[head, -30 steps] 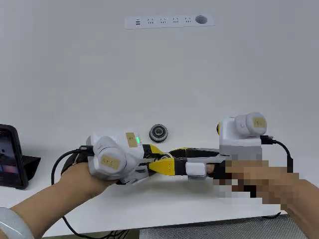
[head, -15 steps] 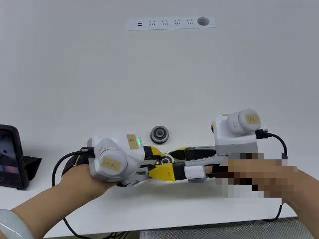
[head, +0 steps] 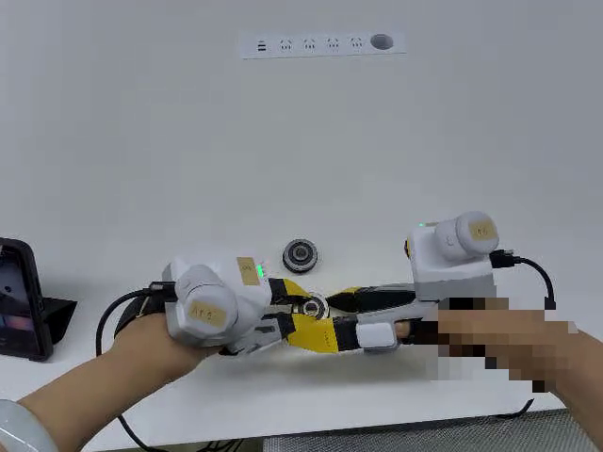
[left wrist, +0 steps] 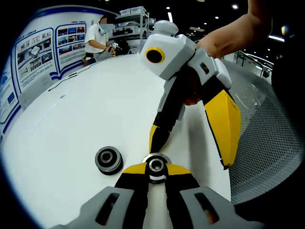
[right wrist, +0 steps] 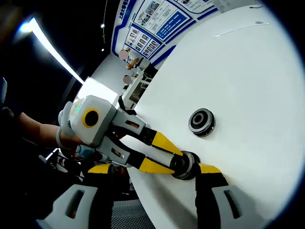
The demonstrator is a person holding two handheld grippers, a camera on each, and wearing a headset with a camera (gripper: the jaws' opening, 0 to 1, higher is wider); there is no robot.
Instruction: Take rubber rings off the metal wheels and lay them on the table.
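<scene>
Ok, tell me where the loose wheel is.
Head view: the loose wheel lies on the table, near centre, just beyond the left gripper clamping the other wheel.

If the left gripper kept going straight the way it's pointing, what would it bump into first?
Probably the right gripper. The left gripper is shut on a wheel, and the right gripper's black-and-yellow jaw sits just past it, straight ahead. The other wheel lies off to the side.

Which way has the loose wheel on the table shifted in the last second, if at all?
No. The loose wheel sits in the same spot below the power strip.
</scene>
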